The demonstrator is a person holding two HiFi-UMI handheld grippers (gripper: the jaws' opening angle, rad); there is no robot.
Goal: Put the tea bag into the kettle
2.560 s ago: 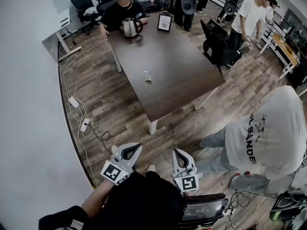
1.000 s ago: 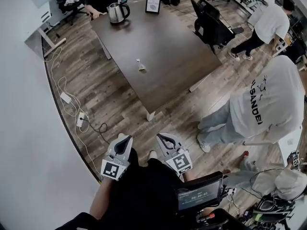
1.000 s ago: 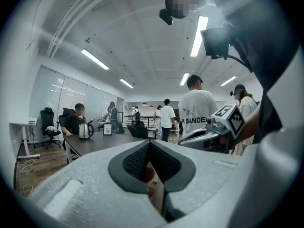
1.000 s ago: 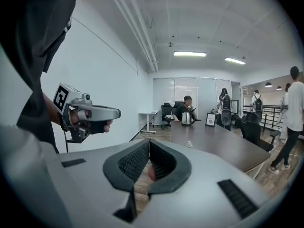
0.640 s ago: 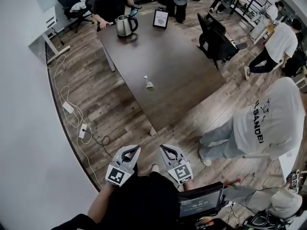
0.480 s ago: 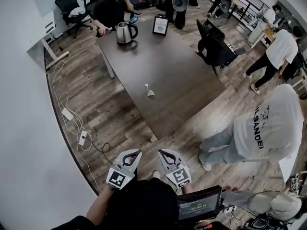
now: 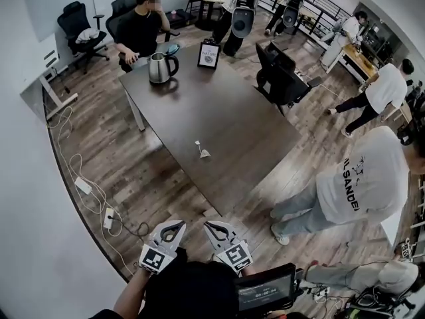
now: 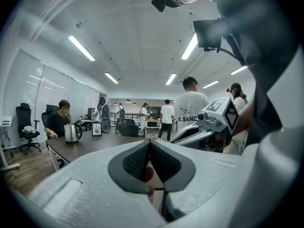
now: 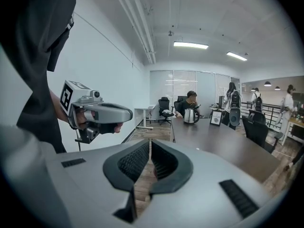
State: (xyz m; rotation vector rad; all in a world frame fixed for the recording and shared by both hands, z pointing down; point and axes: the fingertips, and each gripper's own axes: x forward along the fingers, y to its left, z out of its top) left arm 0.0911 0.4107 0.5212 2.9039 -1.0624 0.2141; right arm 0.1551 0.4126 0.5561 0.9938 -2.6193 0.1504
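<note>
Left gripper (image 7: 176,226) and right gripper (image 7: 210,226) both closed, empty, well short of the tea bag (image 7: 202,153) — open one early, pinch squarely, then cross to the kettle (image 7: 158,67).

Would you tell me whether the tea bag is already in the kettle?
Out: the tea bag lies on the table, well apart from the kettle.

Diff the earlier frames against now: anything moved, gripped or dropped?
The left tongs and right tongs drew closer together; nothing taken or let go. A person in a white tee walked rightward, away from the table. Unchanged: both tongs shut and empty, tea bag mid-table, kettle at its far end.
</note>
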